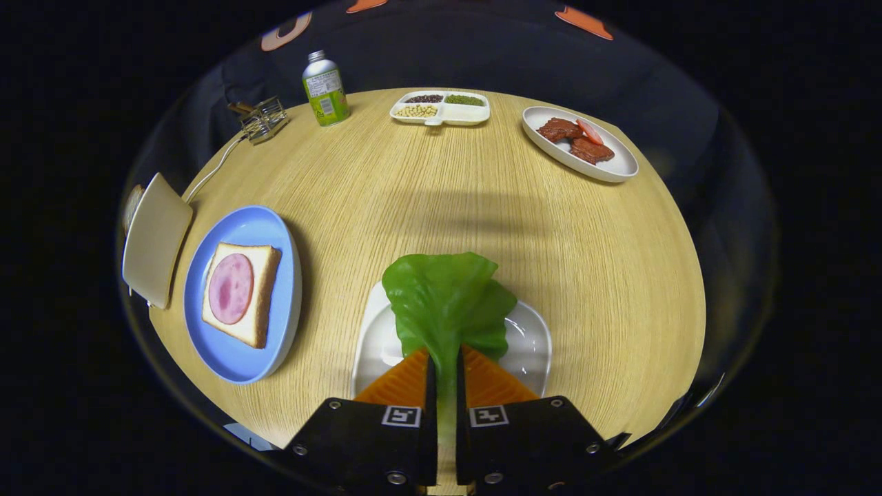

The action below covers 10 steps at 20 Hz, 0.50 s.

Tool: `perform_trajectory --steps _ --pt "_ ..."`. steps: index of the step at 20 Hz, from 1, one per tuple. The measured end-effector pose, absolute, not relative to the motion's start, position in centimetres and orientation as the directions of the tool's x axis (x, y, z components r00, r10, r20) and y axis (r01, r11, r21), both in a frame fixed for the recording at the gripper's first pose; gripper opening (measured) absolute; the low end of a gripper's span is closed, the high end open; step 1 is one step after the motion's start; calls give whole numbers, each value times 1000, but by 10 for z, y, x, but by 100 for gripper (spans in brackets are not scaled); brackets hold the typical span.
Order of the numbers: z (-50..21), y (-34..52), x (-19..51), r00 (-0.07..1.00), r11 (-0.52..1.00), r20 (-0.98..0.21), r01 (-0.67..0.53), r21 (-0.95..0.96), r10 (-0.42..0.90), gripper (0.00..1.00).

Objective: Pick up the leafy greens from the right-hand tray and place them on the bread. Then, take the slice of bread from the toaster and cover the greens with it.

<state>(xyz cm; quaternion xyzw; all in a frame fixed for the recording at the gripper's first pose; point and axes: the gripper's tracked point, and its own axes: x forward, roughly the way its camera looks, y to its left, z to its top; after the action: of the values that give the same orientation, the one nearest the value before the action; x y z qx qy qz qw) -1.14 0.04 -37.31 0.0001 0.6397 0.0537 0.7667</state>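
Observation:
My gripper point(446, 358) is shut on the stem end of a leafy green point(446, 297), which spreads out just ahead of the fingers, lifted above a white tray point(527, 344). To the left lies a blue plate point(275, 238) holding a slice of bread point(265, 272) topped with a round pink ham slice point(231, 288). Beyond that plate, at the table's left edge, stands a cream toaster point(155, 238) with a slice of bread point(132, 205) poking out behind it.
At the far side of the round wooden table point(427, 200) stand a green bottle point(325, 88), a divided white dish of beans point(441, 108), a white oval plate with brown meat pieces point(580, 141), and a small wire rack point(263, 118). The toaster's cord point(215, 167) runs back across the table.

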Motion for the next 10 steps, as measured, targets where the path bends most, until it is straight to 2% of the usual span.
perform_trajectory --steps 2,10 --pt "-365 6 -14 162 991 -979 -69 112 121 10" --pt "-311 38 8 250 974 -942 -91 208 224 10"
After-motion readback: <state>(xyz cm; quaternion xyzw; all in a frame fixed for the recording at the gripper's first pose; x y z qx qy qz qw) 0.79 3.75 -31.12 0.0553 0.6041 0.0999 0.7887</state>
